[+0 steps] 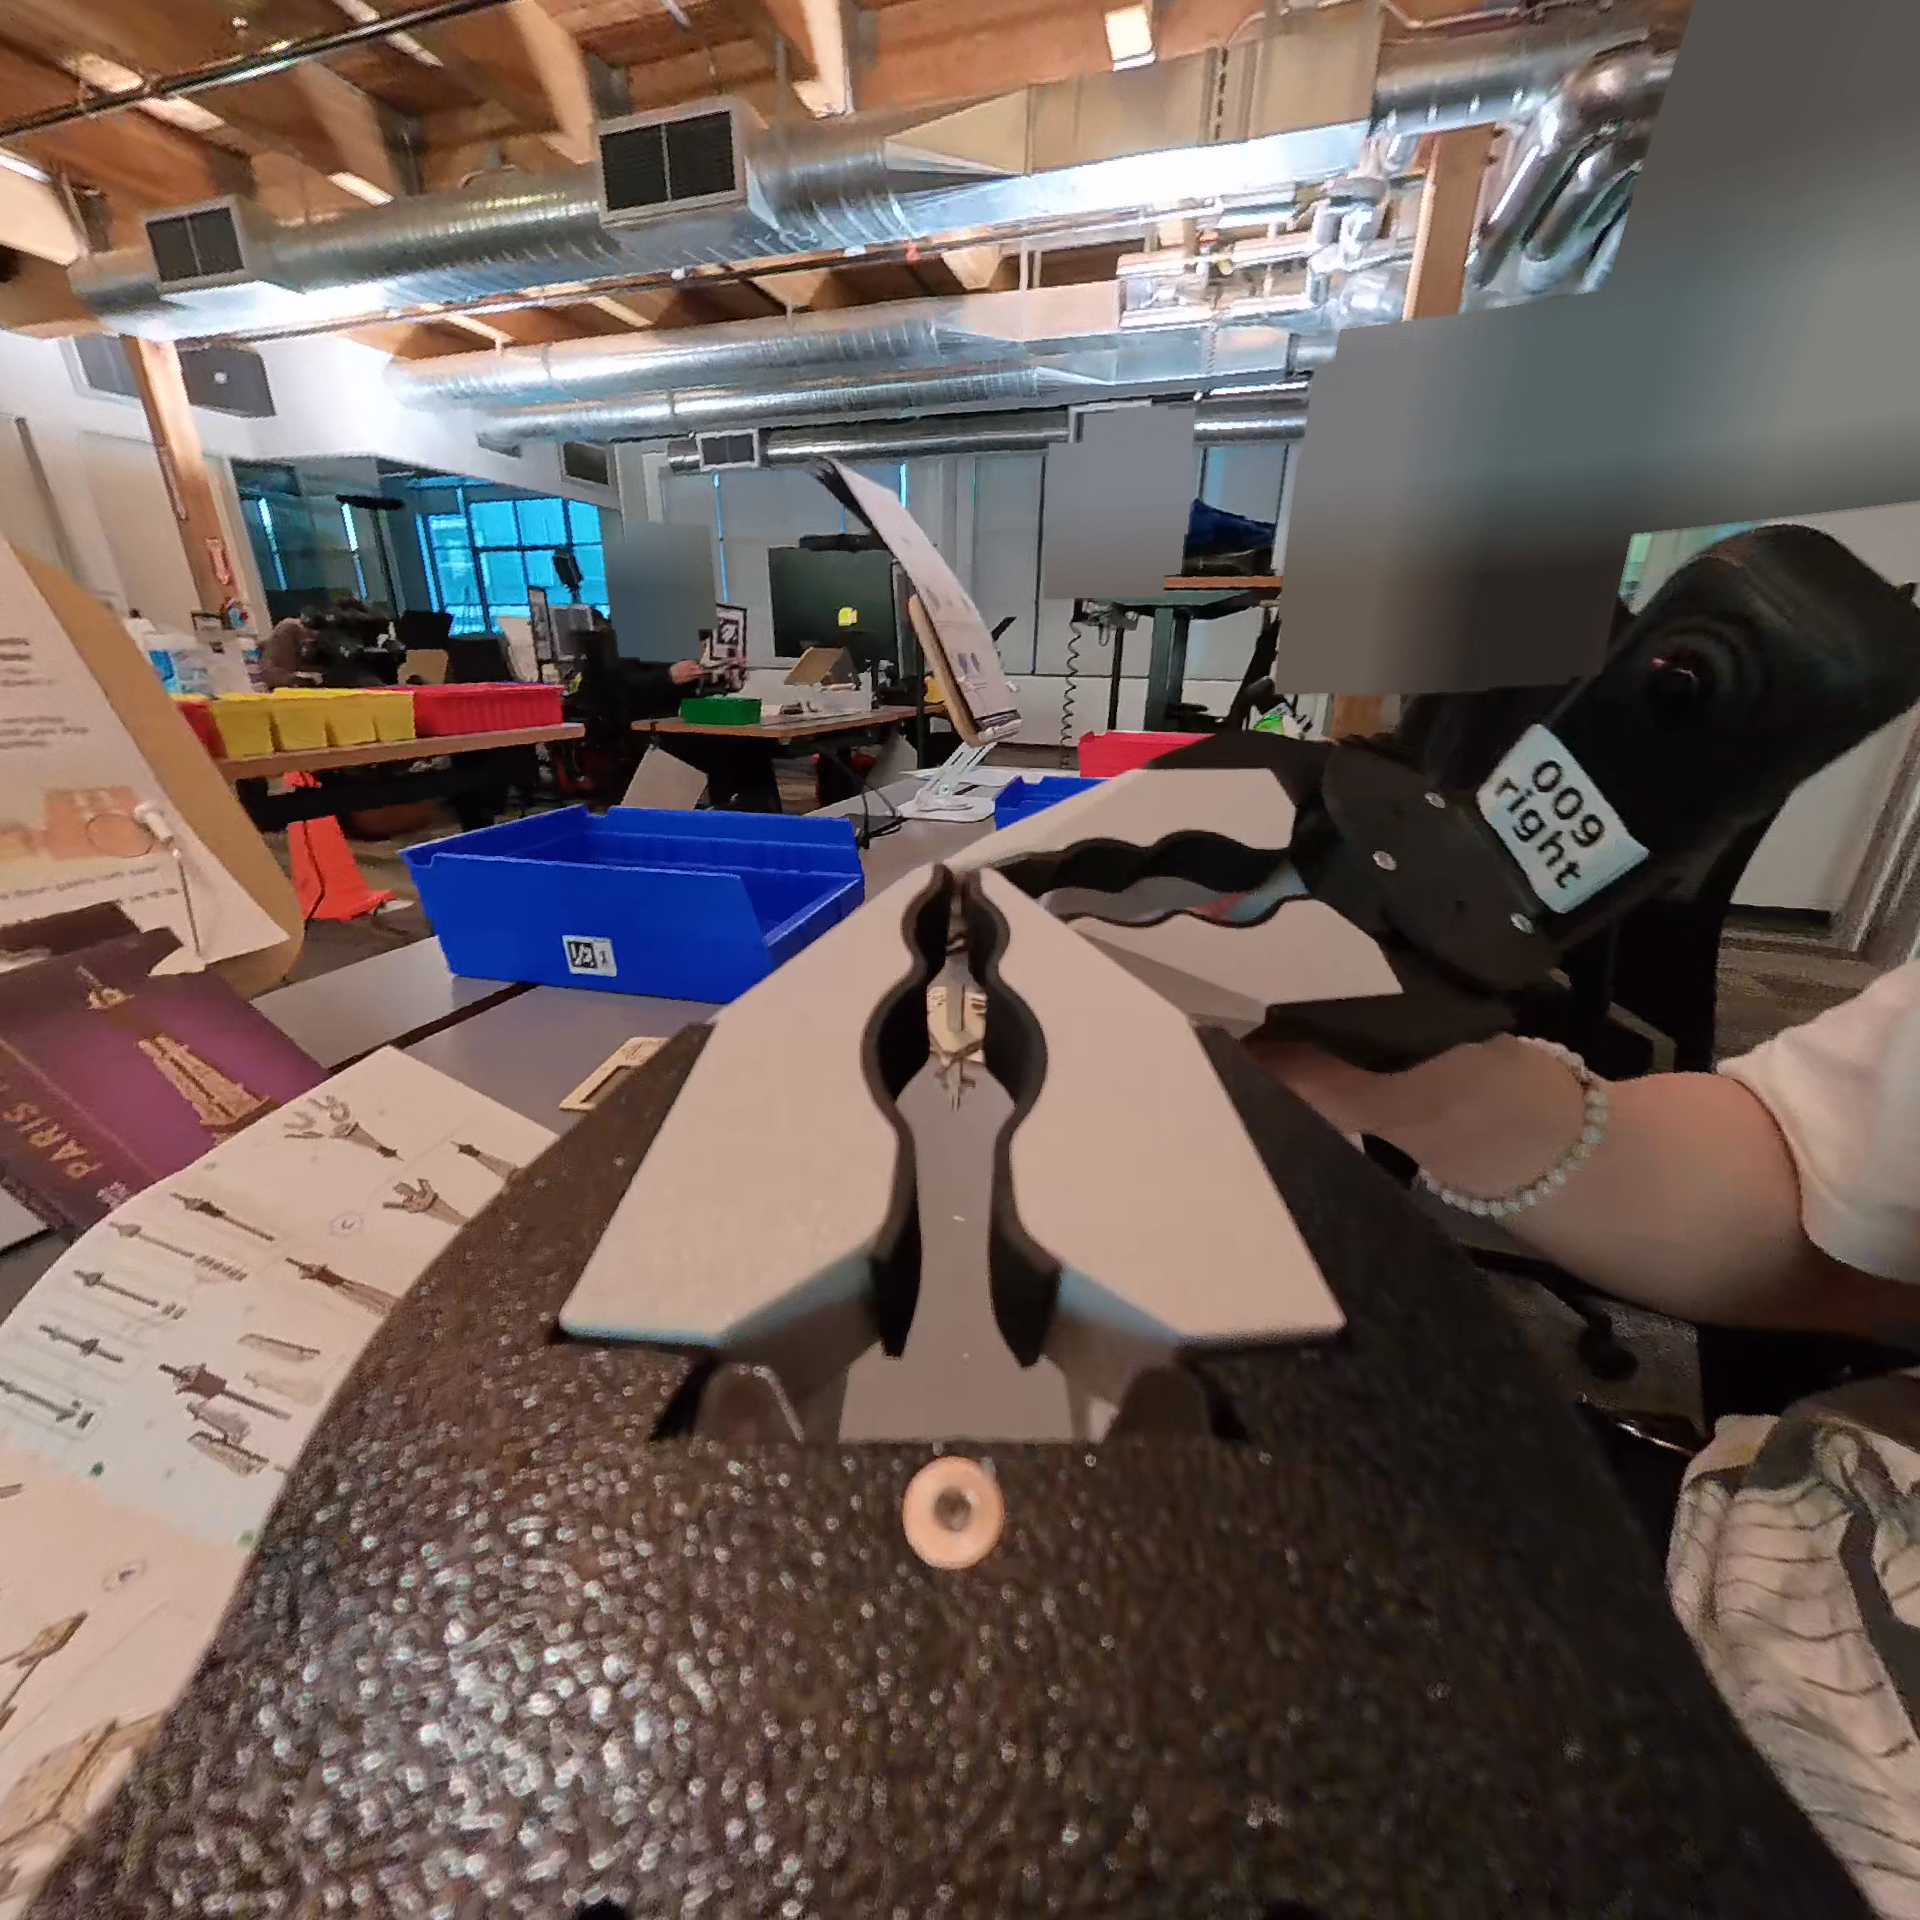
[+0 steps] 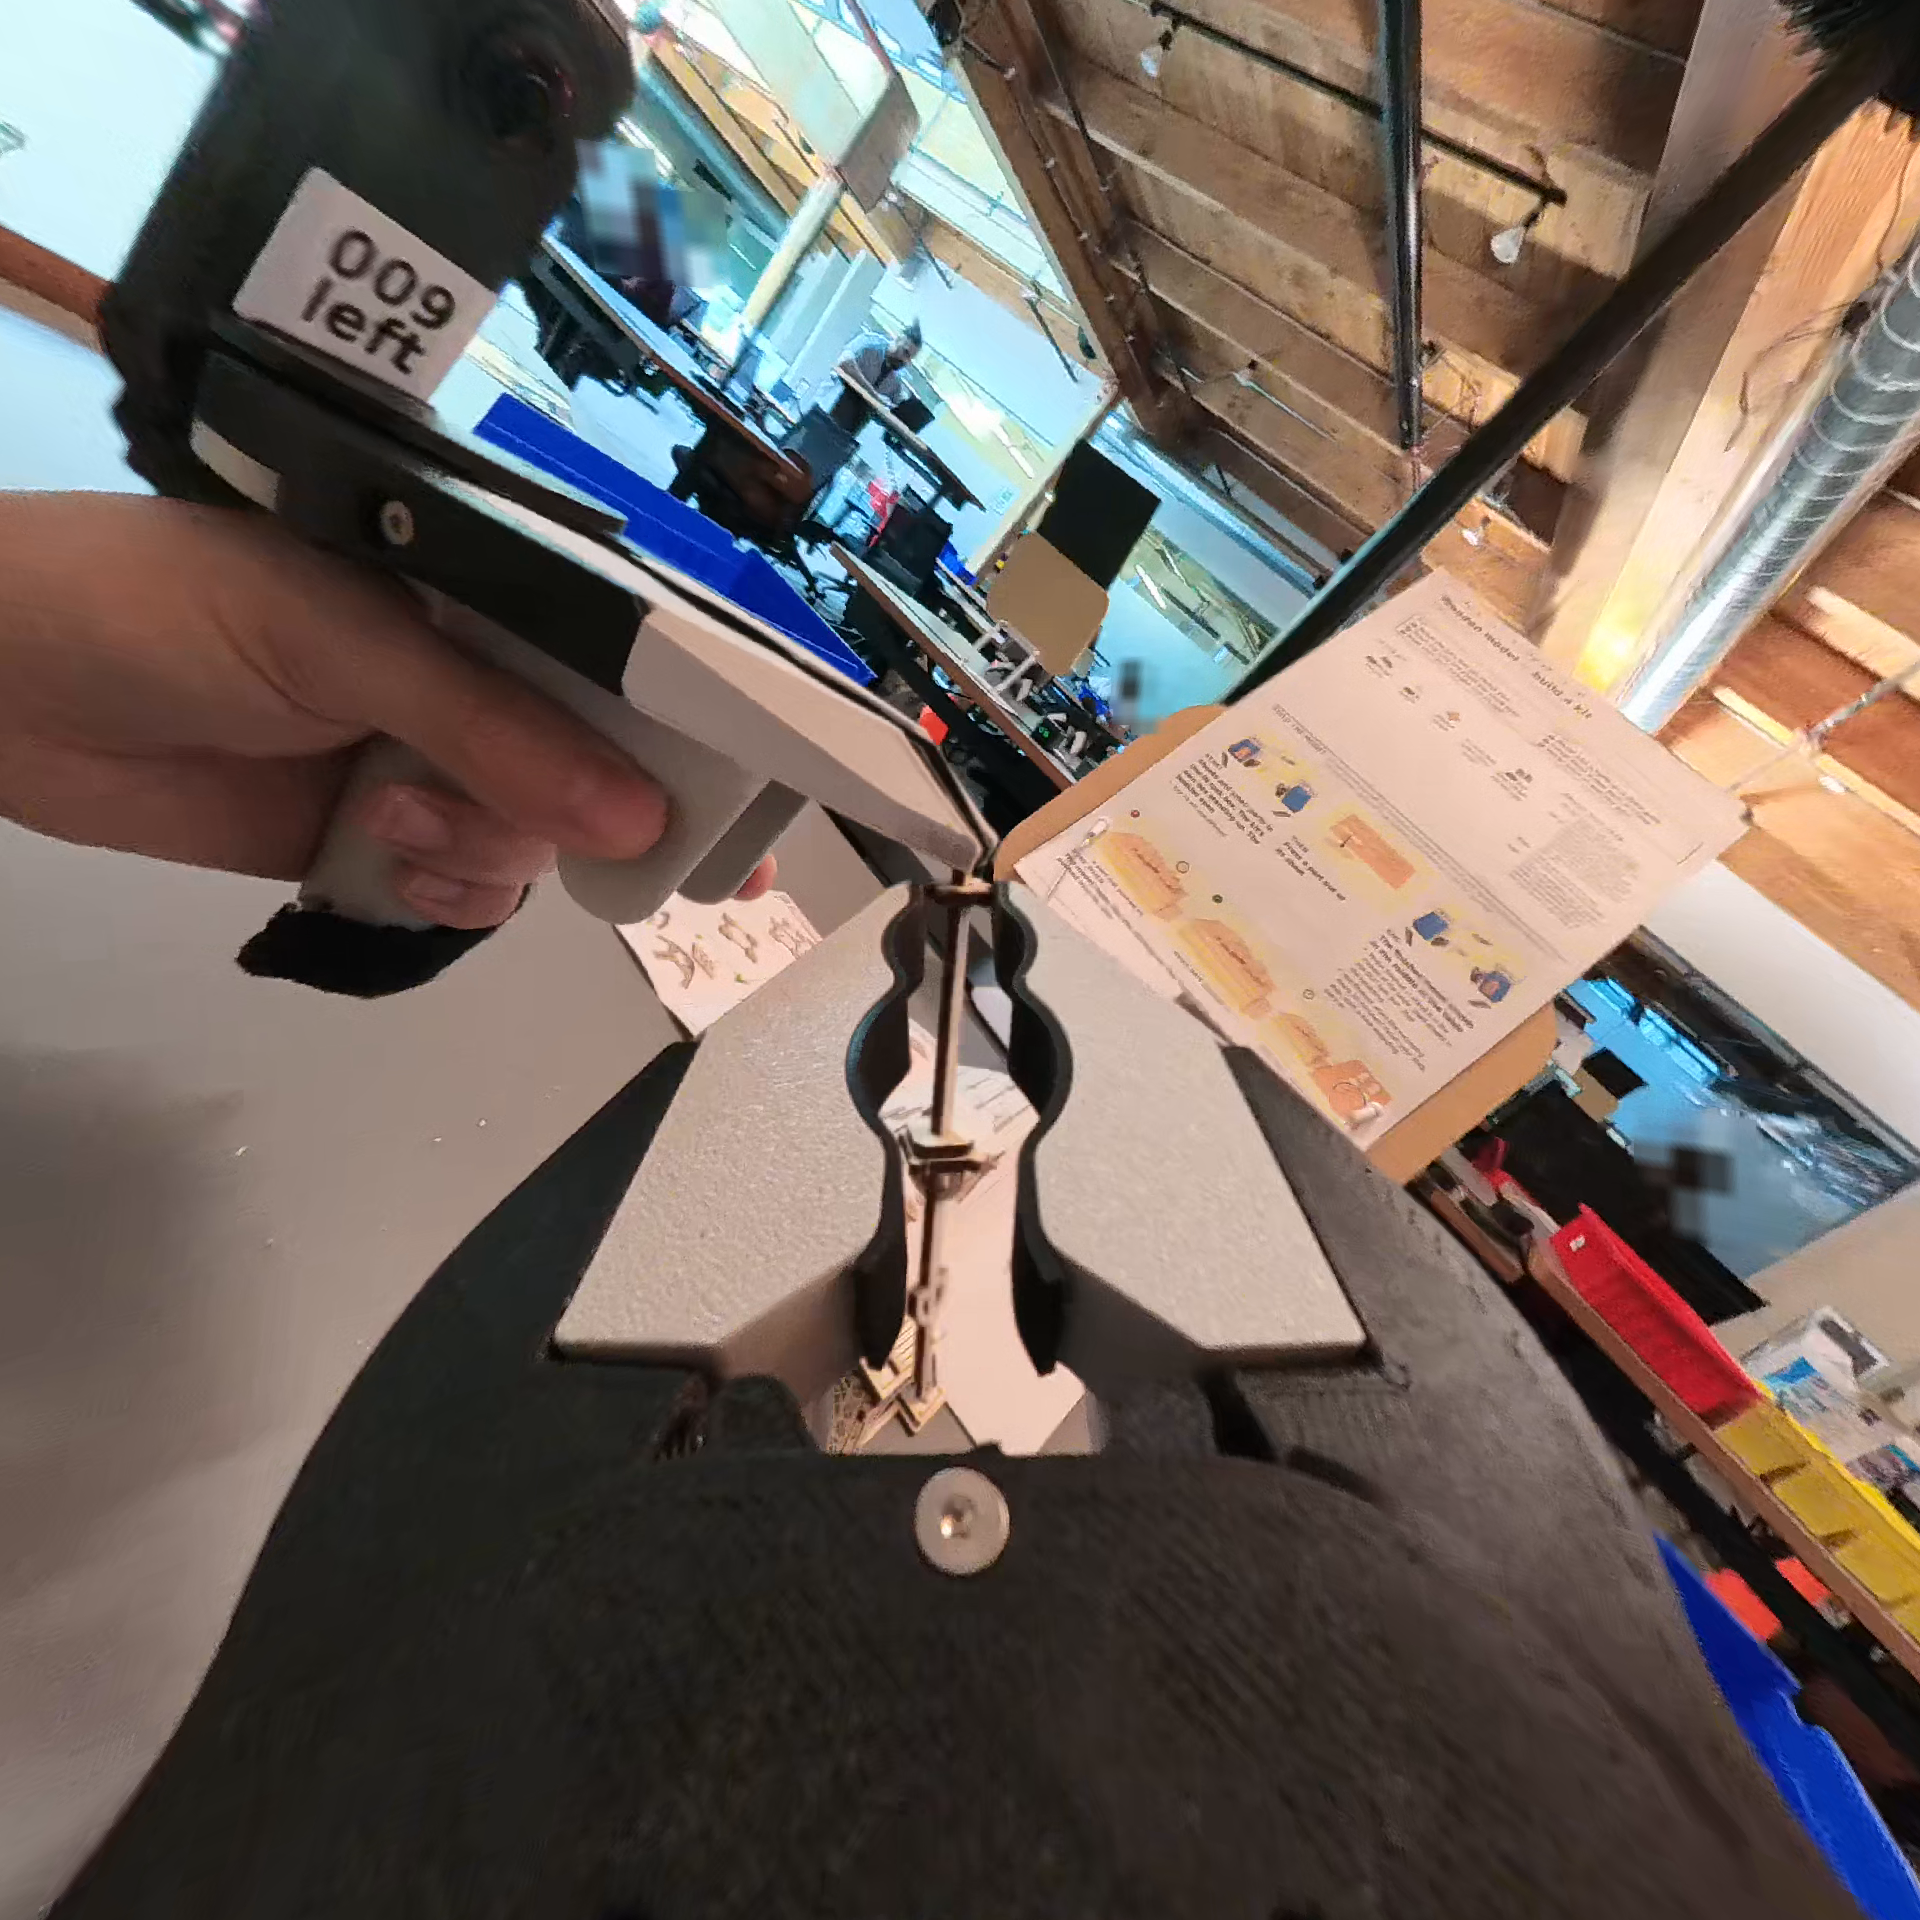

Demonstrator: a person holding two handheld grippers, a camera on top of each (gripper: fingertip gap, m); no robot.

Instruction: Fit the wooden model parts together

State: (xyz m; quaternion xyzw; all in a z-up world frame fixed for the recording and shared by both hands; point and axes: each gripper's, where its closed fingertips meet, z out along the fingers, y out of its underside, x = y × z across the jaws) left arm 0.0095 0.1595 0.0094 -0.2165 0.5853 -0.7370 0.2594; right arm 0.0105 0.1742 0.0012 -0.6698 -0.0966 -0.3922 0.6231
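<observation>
My right gripper (image 2: 961, 891) is shut on a slender wooden tower model (image 2: 940, 1164) that runs lengthwise between its fingers, its thin spire pinched at the tips and its wider lattice base near the gripper body. My left gripper (image 1: 951, 896) is shut at the tips, with a small pale wooden part (image 1: 956, 1023) in the gap between its fingers. The two gripper tips meet: the left gripper (image 2: 977, 844) comes in from the upper left and touches the spire's top, and the right gripper (image 1: 1039, 857) comes in from the right. Both are held in the air above the table.
A blue bin (image 1: 634, 904) stands behind on the grey table (image 1: 488, 1029). A picture instruction sheet (image 1: 208, 1247) and a purple box (image 1: 135, 1070) lie at the left, with a loose wooden part (image 1: 613, 1070) beside them. A cardboard board with a printed sheet (image 2: 1382, 831) stands upright. A forearm with a bead bracelet (image 1: 1507, 1143) is at the right.
</observation>
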